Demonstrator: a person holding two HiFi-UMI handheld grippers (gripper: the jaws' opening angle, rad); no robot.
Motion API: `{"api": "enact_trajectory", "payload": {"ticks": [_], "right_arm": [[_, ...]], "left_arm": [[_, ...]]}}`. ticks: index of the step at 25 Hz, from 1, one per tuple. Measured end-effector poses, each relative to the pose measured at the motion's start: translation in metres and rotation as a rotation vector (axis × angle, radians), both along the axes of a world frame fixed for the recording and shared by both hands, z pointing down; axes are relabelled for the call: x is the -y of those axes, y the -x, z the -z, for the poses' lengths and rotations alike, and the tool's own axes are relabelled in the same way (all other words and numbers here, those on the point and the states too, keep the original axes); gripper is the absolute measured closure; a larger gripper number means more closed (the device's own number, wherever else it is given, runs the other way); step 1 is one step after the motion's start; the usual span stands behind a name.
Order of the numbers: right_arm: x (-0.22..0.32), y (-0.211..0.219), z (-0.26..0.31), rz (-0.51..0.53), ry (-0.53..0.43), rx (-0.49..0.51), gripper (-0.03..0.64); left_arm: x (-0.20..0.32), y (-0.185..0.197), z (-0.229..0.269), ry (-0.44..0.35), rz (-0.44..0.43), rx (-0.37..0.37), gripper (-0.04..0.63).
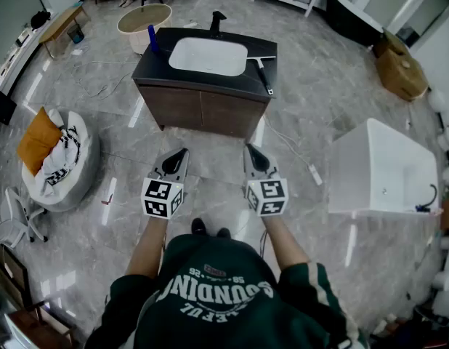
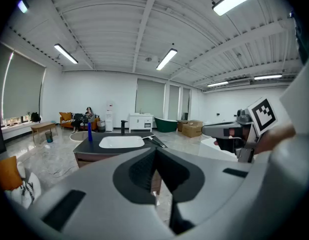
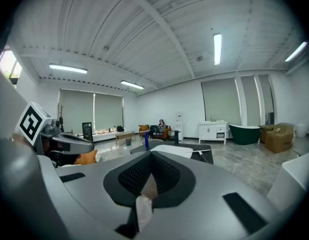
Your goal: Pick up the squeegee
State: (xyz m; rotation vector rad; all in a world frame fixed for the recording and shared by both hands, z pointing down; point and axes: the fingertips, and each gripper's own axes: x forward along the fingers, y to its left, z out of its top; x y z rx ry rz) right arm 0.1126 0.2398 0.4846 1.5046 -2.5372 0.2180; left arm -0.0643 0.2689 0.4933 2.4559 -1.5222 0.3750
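Item: black long-handled squeegee (image 1: 264, 75), lying on dark vanity countertop (image 1: 153, 65) beside white basin (image 1: 208, 55), well apart from grippers. Left gripper (image 1: 182, 153), right gripper (image 1: 251, 150): jaws together, empty. Risk: arriving unopened could knock it off the edge.

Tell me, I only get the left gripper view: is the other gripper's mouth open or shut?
Observer: Shut. The right gripper has its jaws pressed together.
Operator: Are we close to the sink yet?
Observer: No. The head view shows the left gripper and the right one over bare floor, short of the vanity.
Operator: Which way is the squeegee lying?
Observer: From above, the squeegee lies right of the basin, blade at the back, handle reaching the vanity's front edge.
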Motion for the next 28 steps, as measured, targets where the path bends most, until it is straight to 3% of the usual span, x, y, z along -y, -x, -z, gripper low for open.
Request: {"api": "enact_trajectory", "payload": {"ticks": [9,28], "right_arm": [[-0.005,0.011,-0.005,0.0,0.01,0.048,0.615],[0.021,0.048,-0.005,-0.023,-0.027,0.02,0.615]], "left_arm": [[-0.002,0.01,0.0,-0.03,-0.049,-0.007,0.594],[0.025,0.063,-0.007,-0.039,-0.045,-0.023,0.594]]}}
